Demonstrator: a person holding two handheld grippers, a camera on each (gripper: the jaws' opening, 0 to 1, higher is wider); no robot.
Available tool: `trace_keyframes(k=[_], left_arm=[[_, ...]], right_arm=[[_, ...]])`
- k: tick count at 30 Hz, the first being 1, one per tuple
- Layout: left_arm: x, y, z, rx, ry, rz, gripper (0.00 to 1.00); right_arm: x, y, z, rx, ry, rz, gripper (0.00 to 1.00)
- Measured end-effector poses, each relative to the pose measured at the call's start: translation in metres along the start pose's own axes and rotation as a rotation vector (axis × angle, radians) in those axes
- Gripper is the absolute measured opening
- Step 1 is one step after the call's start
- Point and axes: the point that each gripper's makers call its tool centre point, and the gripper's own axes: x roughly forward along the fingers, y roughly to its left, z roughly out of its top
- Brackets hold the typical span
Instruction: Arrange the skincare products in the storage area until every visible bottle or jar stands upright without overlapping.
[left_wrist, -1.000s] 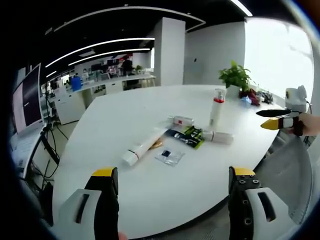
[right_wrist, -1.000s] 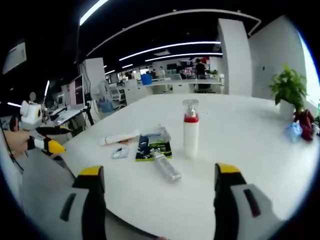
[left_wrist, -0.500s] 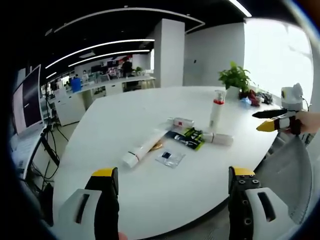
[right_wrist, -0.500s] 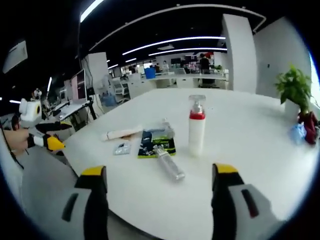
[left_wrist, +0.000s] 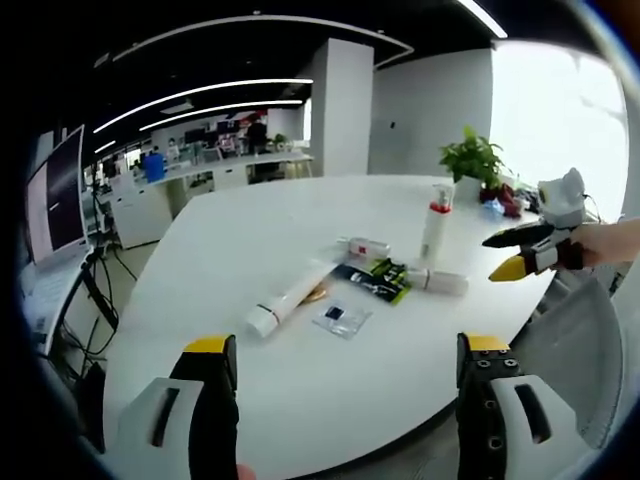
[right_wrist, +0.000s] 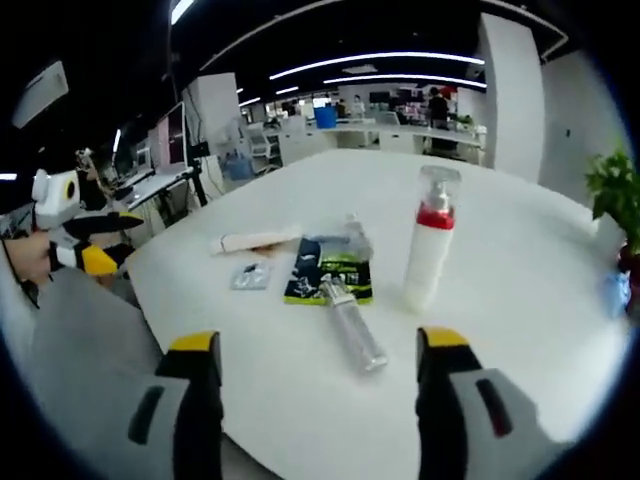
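Observation:
On the white table a pump bottle with a red collar stands upright. Lying flat around it are a white tube, a small bottle with a red label and a clear bottle. My left gripper is open over the near table edge, well short of them. In the right gripper view the pump bottle stands just beyond the lying clear bottle, with the white tube further left. My right gripper is open and holds nothing, close to the clear bottle.
A black-and-green packet and a small sachet lie flat among the products. A potted plant stands at the table's far side. The right gripper reaches in from the right. The left gripper hangs off the table's left edge.
My right gripper has moved in over the table toward the lying clear bottle and the pump bottle. The left gripper has stayed nearly still. No product has moved.

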Motion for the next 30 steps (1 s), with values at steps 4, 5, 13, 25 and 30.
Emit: trace_keyframes(k=[4,5,13,25,30], left_arm=[[0.001,0.001,-0.001,-0.008,0.004,-0.002,0.88],[0.001,0.001,-0.001,-0.01,0.003,-0.002,0.88],[0.001,0.002,-0.003,-0.022,0.012,-0.004,0.88],[0.0,0.003,-0.002,-0.026,0.008,0.006,0.88],[0.001,0.003,-0.003,-0.026,0.012,0.005,0.88]], right_arm=[[0.016,-0.001,0.001,-0.035,0.034,0.028,0.79],[0.019,-0.001,0.001,-0.042,0.041,0.033,0.79],[0.041,-0.002,-0.005,-0.073,0.108,0.061,0.75],[0.058,-0.012,-0.018,-0.132,0.201,0.073,0.69],[0.064,-0.018,-0.022,-0.172,0.249,0.067,0.65]])
